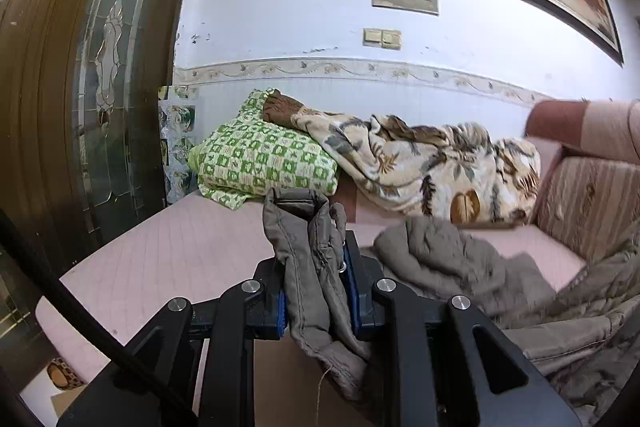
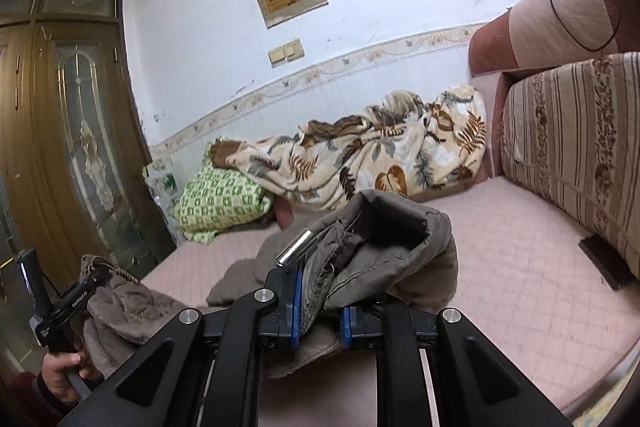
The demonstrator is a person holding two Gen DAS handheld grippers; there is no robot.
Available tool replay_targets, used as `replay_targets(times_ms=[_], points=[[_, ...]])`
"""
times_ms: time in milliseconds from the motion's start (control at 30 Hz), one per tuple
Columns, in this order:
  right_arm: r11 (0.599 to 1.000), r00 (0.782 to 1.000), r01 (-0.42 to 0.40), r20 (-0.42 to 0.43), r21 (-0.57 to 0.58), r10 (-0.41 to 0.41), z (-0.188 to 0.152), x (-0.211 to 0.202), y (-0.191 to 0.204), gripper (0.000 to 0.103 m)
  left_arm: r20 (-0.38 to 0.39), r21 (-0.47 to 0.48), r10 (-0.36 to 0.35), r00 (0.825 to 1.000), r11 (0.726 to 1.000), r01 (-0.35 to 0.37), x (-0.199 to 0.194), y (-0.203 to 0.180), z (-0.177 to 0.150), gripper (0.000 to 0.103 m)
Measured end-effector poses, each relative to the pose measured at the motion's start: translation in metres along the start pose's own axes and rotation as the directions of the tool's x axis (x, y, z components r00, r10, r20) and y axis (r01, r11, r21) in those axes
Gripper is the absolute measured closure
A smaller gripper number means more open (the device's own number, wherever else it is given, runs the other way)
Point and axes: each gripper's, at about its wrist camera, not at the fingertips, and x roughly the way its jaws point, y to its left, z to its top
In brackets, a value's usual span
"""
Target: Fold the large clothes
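A grey-brown padded jacket (image 1: 452,263) hangs between my two grippers above a pink quilted sofa seat (image 1: 180,259). In the left wrist view my left gripper (image 1: 316,267) is shut on a bunched edge of the jacket, which sticks up past the blue pads (image 1: 351,291). The rest of it trails off to the right. In the right wrist view my right gripper (image 2: 320,311) is shut on another folded part of the jacket (image 2: 384,227), beside a silver cord end (image 2: 294,249). The left gripper (image 2: 78,295), held by a hand (image 2: 60,367), shows at lower left with fabric in it.
A floral blanket (image 1: 432,167) and a green checked pillow (image 1: 260,159) lie at the back of the sofa. A striped back cushion (image 2: 572,147) stands on the right, with a dark flat object (image 2: 604,263) at its foot. A wooden door with glass (image 1: 104,87) is on the left.
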Motion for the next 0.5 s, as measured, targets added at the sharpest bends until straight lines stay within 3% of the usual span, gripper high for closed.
replay_targets(times_ms=[267, 500], points=[[1.0, 1.0, -0.007, 0.028, 0.03, 0.007, 0.045, 0.06, -0.012, 0.088, -0.023, -0.033, 0.006, 1.0, 0.999, -0.006, 0.079, -0.013, 0.052, 0.079], [0.997, 0.999, 0.041, -0.005, 0.071, -0.041, 0.078, 0.156, -0.035, 0.088, -0.111, -0.039, 0.012, 0.994, 0.999, -0.017, 0.189, -0.028, 0.085, 0.073]])
